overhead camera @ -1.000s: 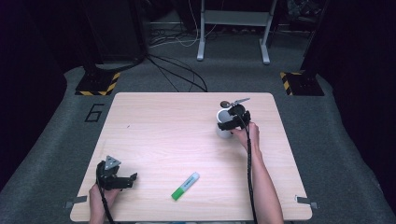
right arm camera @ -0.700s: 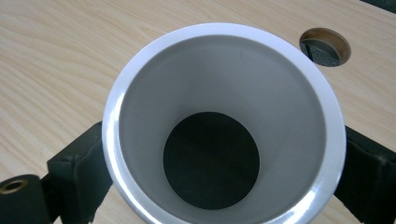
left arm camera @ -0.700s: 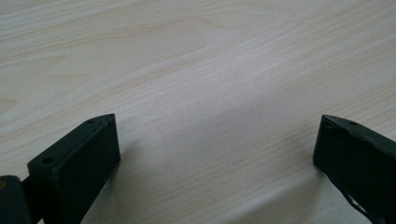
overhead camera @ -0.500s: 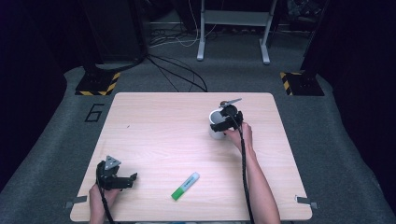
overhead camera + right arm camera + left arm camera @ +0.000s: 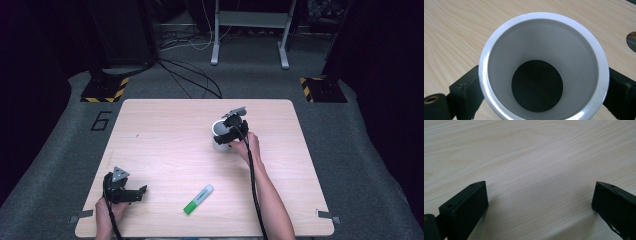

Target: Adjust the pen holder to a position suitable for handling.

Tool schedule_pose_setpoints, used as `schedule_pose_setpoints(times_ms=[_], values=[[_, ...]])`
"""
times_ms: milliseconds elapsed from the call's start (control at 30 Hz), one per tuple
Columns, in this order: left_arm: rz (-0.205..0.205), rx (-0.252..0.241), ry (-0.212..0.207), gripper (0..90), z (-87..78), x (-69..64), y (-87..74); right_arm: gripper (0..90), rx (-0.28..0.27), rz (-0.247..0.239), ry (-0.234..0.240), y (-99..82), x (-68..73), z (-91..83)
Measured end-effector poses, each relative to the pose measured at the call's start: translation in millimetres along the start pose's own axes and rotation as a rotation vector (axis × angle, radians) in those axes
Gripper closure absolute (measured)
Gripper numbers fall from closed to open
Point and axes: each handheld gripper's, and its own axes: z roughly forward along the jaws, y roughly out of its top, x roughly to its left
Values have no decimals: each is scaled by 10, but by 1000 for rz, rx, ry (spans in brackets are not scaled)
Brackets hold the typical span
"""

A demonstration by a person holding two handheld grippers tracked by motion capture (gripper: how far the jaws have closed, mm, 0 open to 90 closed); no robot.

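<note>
On the wooden table the white cup stands upright right of centre, clasped on both sides by the right gripper. The green marker lies near the front edge, pointing diagonally, closer to the left gripper, which rests spread wide on bare wood.

Left claw rests low at 7 o'clock, jaws spread wide, pointing toward 3 o'clock. Right forearm extends from 5 o'clock toward centre; right claw has its jaws closed against a held object's sides.
</note>
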Motion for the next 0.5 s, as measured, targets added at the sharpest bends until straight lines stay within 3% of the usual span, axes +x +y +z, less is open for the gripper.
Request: schedule_pose_setpoints(times_ms=[500], values=[[0,0,-1,6,0,0,0,59,-4,-29,31,61,216,66]])
